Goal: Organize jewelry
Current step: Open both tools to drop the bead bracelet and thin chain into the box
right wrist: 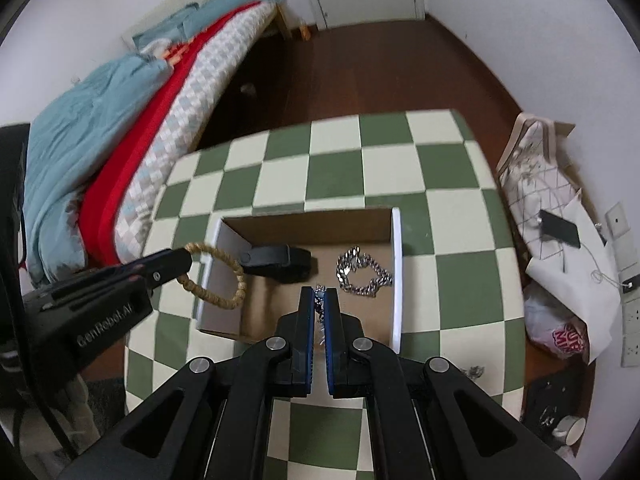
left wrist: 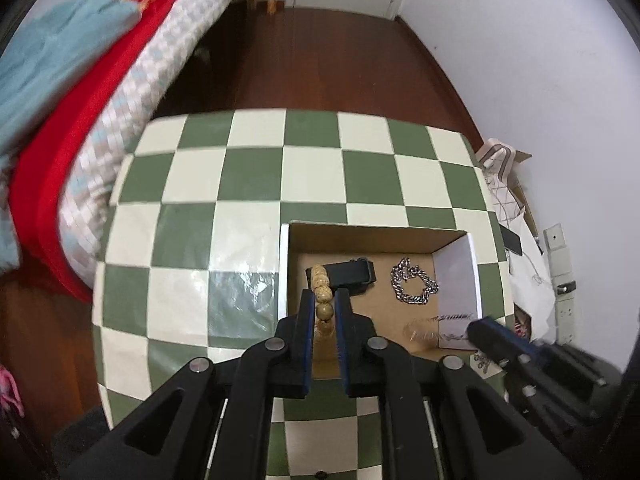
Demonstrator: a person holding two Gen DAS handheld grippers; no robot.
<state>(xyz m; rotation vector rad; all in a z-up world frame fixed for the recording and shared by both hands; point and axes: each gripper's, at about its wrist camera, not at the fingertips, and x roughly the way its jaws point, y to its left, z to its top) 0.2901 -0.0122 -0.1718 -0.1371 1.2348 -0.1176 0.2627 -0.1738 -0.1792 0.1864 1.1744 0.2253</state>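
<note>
progress: abt half | in box (right wrist: 396, 272): chain bracelet (right wrist: 362, 274) + black piece (right wrist: 280, 260) | left tongs (left wrist: 323, 300) clamped on bead bracelet (left wrist: 322, 292), over box | right tongs (right wrist: 319, 300) pinching small silver piece (right wrist: 319, 295) over box | left: drop both; small item (right wrist: 474, 371) on counter (right wrist: 384, 160) outside box

A bedroom: quilted bed (right wrist: 120, 152) beside checkered table (right wrist: 340, 168).
</note>
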